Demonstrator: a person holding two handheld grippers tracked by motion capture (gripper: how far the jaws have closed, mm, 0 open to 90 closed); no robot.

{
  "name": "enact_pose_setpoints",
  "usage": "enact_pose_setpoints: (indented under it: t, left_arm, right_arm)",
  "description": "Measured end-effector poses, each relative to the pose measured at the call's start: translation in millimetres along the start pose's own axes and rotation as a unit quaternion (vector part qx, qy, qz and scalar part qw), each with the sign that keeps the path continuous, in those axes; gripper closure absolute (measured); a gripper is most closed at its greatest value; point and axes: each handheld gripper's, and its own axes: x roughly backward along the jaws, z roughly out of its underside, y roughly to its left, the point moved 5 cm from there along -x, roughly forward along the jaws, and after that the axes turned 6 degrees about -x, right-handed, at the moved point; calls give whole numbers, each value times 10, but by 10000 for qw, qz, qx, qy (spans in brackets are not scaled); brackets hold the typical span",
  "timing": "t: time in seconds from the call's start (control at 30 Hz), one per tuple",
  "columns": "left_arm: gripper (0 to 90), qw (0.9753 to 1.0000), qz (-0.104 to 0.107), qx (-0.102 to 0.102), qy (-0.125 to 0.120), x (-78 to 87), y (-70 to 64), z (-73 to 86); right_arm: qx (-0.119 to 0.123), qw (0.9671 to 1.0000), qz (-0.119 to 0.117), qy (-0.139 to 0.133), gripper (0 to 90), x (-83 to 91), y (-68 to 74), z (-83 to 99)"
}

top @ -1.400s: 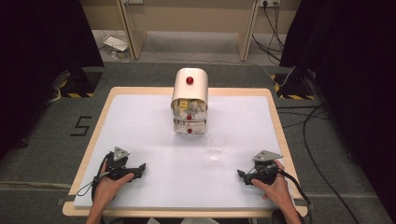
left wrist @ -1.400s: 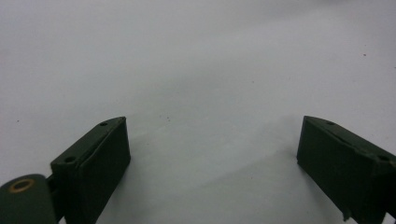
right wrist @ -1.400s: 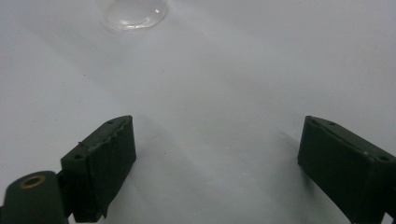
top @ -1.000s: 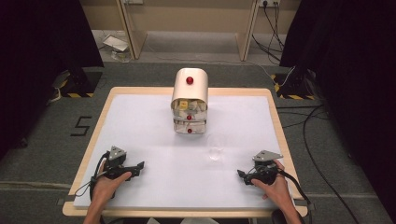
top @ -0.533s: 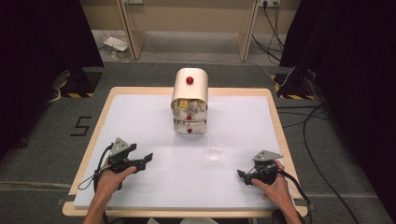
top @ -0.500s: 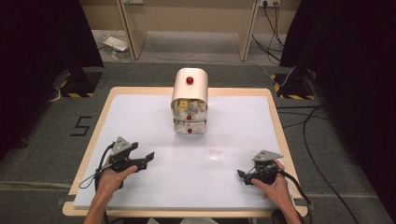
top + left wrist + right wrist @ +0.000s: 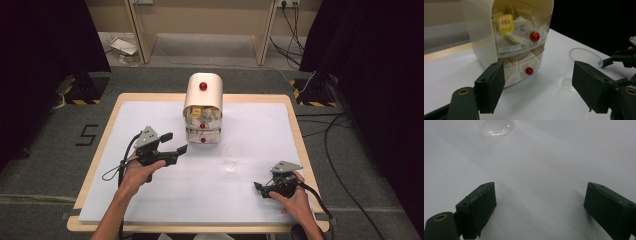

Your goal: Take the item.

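Left tongs (image 7: 176, 142) wide open, empty – near drawer box (image 7: 203, 107); right tongs (image 7: 260, 188) wide open, empty – near table edge (image 7: 200, 227).

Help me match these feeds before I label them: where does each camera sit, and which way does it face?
High view: above the person's side, looking forward and down at the table; forearms, both grippers.
Left gripper view: on the left gripper, facing the drawer box; own jaws.
Right gripper view: on the right gripper, facing tabletop; own jaws.
Shared: the clear cup.
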Motion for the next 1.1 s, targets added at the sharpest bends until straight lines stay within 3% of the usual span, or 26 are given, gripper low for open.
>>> enact_pose_setpoints:
  t: [0.23,0.4,0.57,0.8,1.1]
  left_arm:
    - [280,9993,190,-318,36,-211,-55,-296]
    - [294,9988,279,-400,51,-326,-69,-394]
    - [301,9975,299,-626,112,-467,-81,-504]
    - [301,9964,235,-783,219,-582,-57,-560]
    - [296,9970,156,-692,324,-704,34,-531]
  right_arm:
    - [1,10000,-4,3,111,0,0,0]
    - [1,10000,-3,3,110,-1,0,0]
    - [-3,10000,-7,10,110,0,1,1]
    - [5,10000,-8,8,109,1,0,0]
    - [6,10000,-10,8,108,0,0,-1]
